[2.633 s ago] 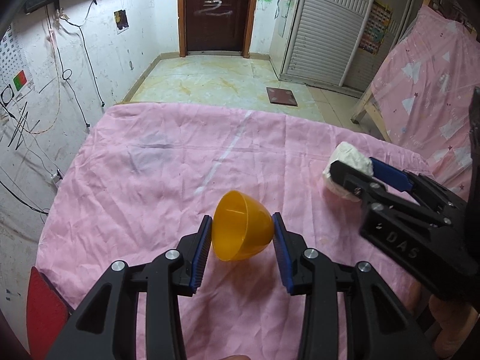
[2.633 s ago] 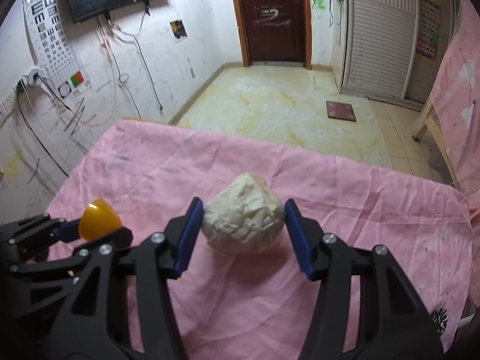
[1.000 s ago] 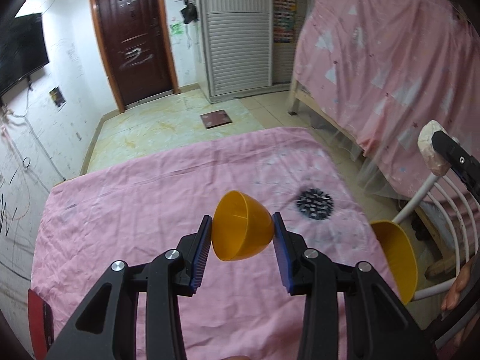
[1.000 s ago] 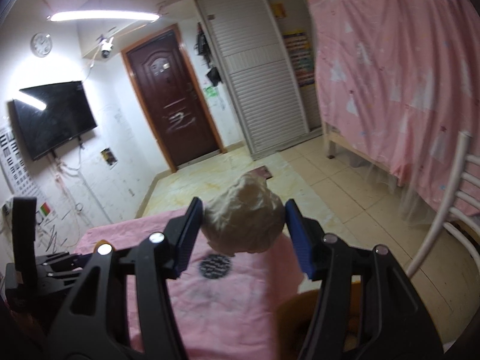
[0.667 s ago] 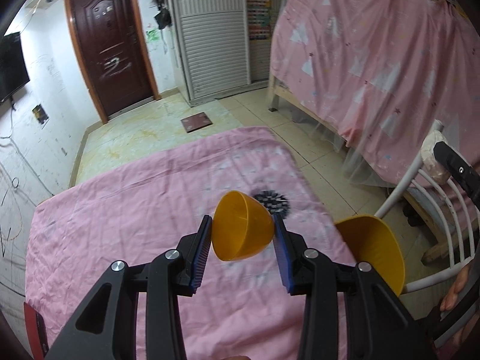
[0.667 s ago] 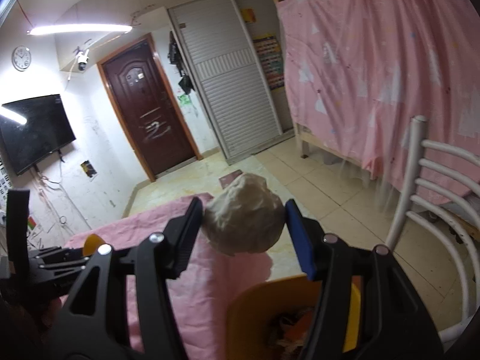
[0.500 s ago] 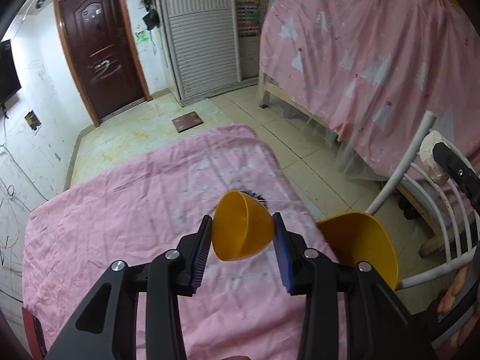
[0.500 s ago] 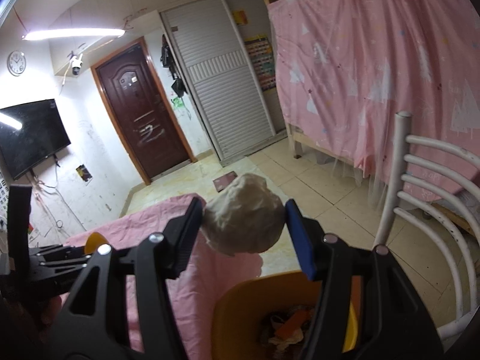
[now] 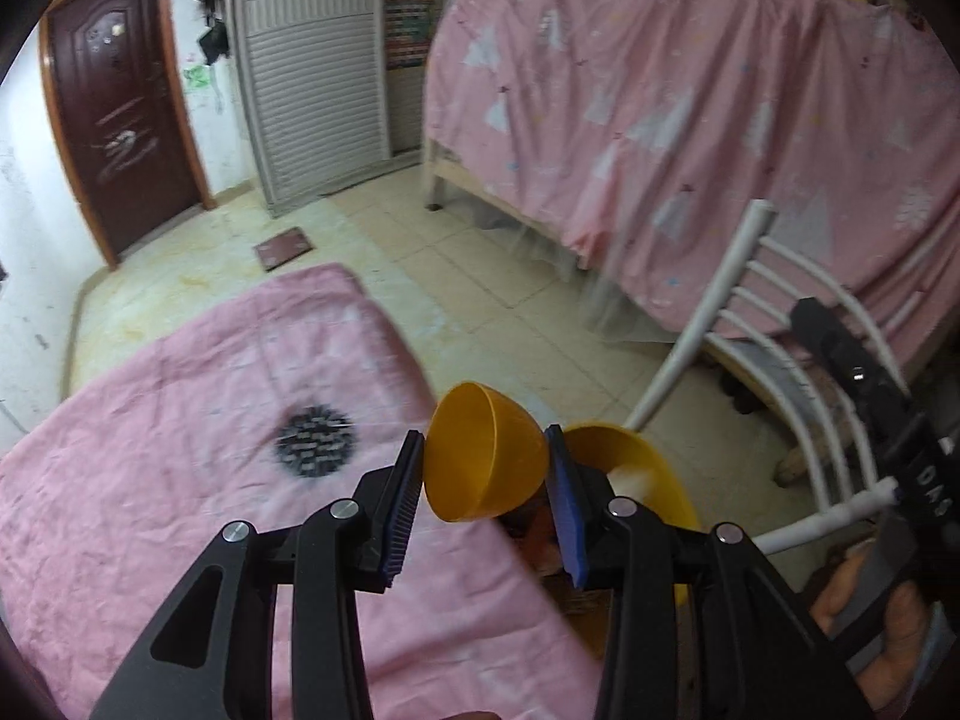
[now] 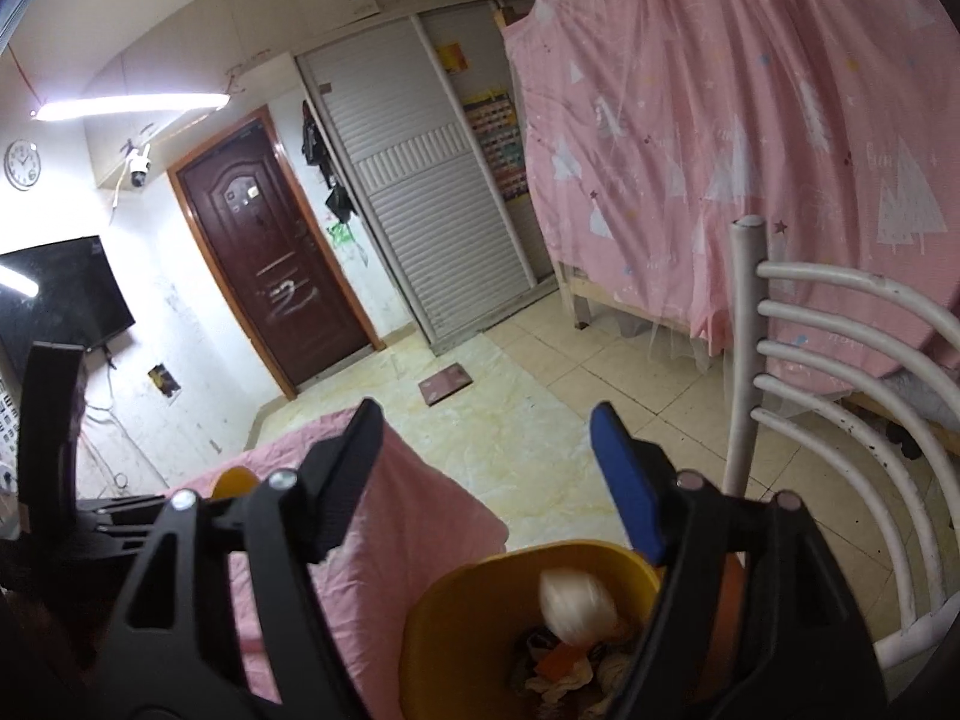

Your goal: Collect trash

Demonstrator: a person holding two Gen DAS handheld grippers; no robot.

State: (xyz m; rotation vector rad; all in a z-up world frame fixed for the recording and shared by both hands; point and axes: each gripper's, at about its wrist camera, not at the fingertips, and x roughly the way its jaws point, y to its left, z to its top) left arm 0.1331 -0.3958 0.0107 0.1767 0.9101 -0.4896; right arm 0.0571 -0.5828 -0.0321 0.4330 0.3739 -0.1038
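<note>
The right tool (image 10: 486,474) is opening, jaws empty: its crumpled paper ball (image 10: 573,603), pinched a moment ago, now blurs inside the smooth yellow bin (image 10: 462,612) at lower centre, 1 item collected. The left tool (image 9: 483,489) stays clamped on a glossy orange bowl (image 9: 480,459), nearing the bin past the wrinkled pink desk (image 9: 180,420); white slatted chair (image 10: 840,420) beyond.

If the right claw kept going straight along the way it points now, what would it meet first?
Probably nothing close: between the opening fingers of the right claw, which hold nothing, only the floor shows, some way off. The yellow bin with the paper ball dropping in sits below that line. Depth is unclear.
</note>
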